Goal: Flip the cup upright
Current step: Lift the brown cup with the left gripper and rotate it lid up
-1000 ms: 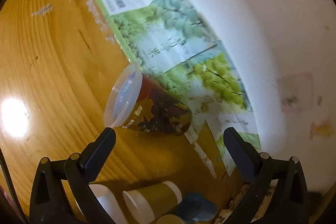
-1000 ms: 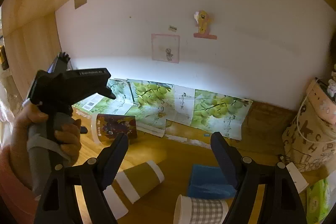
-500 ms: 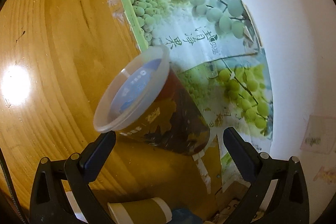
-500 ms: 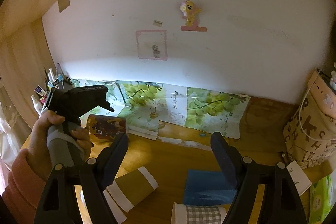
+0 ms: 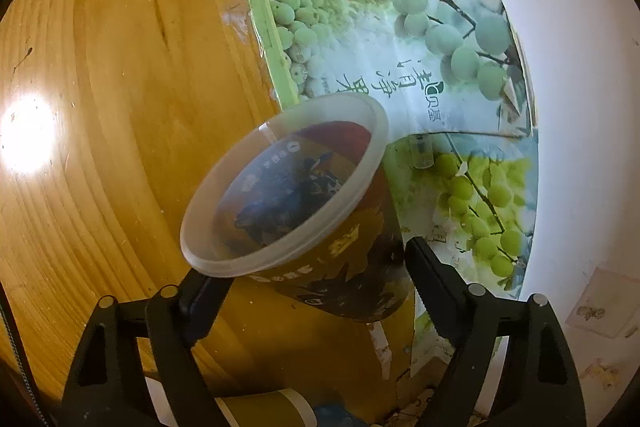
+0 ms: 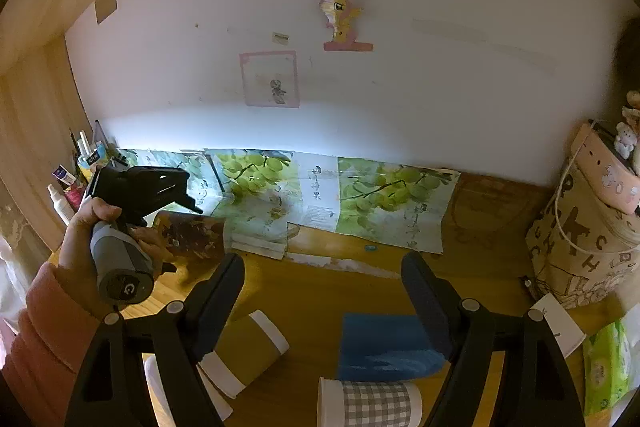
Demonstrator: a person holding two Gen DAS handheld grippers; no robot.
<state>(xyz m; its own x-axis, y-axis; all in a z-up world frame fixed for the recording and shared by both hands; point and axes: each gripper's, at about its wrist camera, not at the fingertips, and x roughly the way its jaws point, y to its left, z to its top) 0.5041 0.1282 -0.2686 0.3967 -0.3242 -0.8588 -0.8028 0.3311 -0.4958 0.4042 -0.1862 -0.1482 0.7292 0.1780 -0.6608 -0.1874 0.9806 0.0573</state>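
Note:
A clear plastic cup with a dark brown printed sleeve (image 5: 320, 227) lies on its side on the wooden desk (image 5: 100, 107), mouth toward my left camera. My left gripper (image 5: 312, 271) has its fingers on both sides of the cup, touching or nearly touching its rim and body. In the right wrist view the same cup (image 6: 192, 235) lies under the hand-held left gripper (image 6: 140, 187). My right gripper (image 6: 324, 287) is open and empty, above the desk's front.
Green grape posters (image 6: 360, 195) lie along the wall. A brown paper cup (image 6: 240, 351), a checked cup (image 6: 372, 403) and a blue sponge (image 6: 384, 347) lie at the front. Bottles (image 6: 68, 191) stand at the left, a patterned bag (image 6: 580, 247) at the right.
My left gripper has moved forward over the cup and its fingers have narrowed around it. The right gripper has tilted upward a little and stayed open.

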